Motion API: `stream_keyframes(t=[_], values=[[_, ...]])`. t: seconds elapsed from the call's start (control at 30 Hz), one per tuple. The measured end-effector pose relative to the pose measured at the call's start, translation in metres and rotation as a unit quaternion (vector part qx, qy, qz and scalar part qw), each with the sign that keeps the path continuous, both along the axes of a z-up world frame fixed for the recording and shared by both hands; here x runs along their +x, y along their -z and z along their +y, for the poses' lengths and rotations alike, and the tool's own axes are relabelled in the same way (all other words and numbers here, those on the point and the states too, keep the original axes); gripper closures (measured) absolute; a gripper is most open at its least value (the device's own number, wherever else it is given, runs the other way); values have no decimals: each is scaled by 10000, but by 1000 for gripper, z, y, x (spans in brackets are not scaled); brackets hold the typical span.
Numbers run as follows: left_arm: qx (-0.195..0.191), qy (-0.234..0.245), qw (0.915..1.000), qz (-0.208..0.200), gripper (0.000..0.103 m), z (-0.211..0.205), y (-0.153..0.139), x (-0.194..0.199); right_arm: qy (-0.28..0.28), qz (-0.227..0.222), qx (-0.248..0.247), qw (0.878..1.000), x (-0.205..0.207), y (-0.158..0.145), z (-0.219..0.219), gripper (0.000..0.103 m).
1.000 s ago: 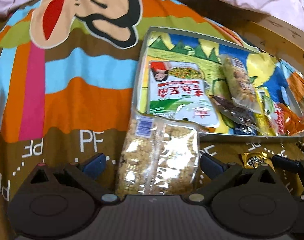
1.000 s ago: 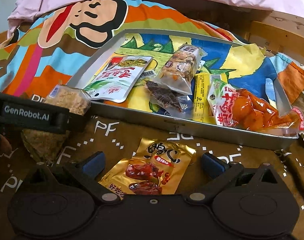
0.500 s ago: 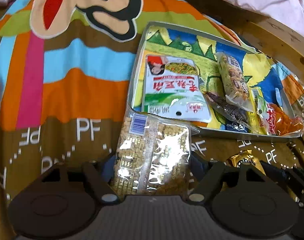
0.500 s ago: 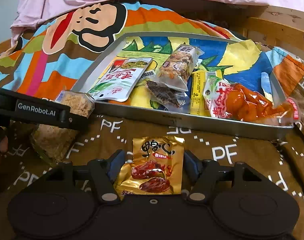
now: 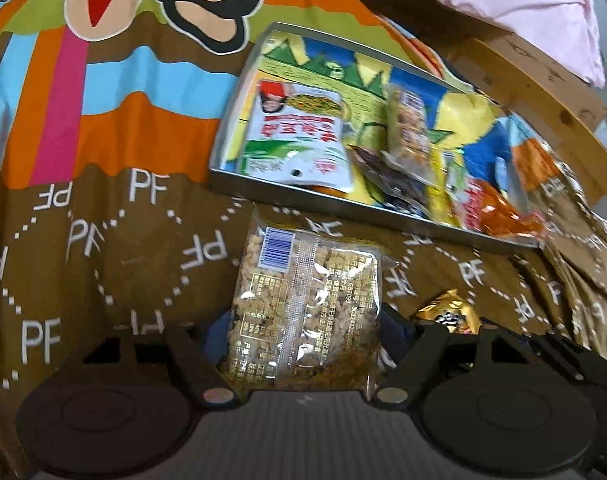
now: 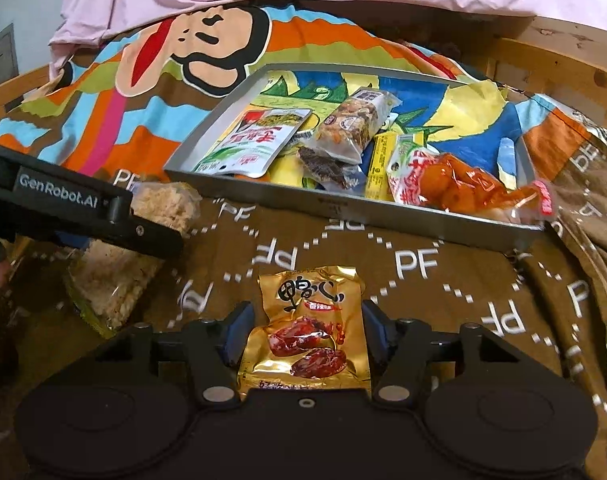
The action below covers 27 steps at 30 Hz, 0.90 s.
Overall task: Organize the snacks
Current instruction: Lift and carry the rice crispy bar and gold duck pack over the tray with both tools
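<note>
Snacks wait in both grips: my left gripper [image 5: 303, 332] pinches the clear crumbly rice-cake packet [image 5: 303, 312], my right gripper [image 6: 307, 332] pinches the gold foil pouch [image 6: 309, 332]; I should lift both clear over the grey metal tray [image 6: 383, 210] rim.

Dim indoor light, motion blur, fisheye-warped edges, dark corners

7 snack pkts [image 6: 308, 334], 1 tray [image 6: 343, 204], 2 tongs [image 6: 303, 336]
</note>
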<state>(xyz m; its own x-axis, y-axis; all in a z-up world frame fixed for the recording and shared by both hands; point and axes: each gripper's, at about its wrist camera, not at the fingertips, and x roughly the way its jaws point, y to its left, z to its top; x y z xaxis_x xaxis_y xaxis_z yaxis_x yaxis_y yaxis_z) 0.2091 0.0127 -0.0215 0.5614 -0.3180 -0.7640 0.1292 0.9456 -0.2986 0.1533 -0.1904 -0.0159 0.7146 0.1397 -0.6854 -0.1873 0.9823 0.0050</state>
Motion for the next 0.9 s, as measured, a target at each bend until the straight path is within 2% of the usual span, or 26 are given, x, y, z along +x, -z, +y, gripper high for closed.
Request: stream_keyframes(t=[0.27, 0.43, 0.9], values=[[16, 26, 10000, 35, 25, -2, 0, -13, 34, -7, 86, 10000, -5, 9, -4, 40], [-10, 66, 10000, 23, 25, -3, 0, -22, -26, -113, 42, 9999, -17, 8, -4, 49], [-12, 295, 9995, -83, 25, -17, -7, -56, -40, -214, 254, 9994, -76, -2, -24, 52]])
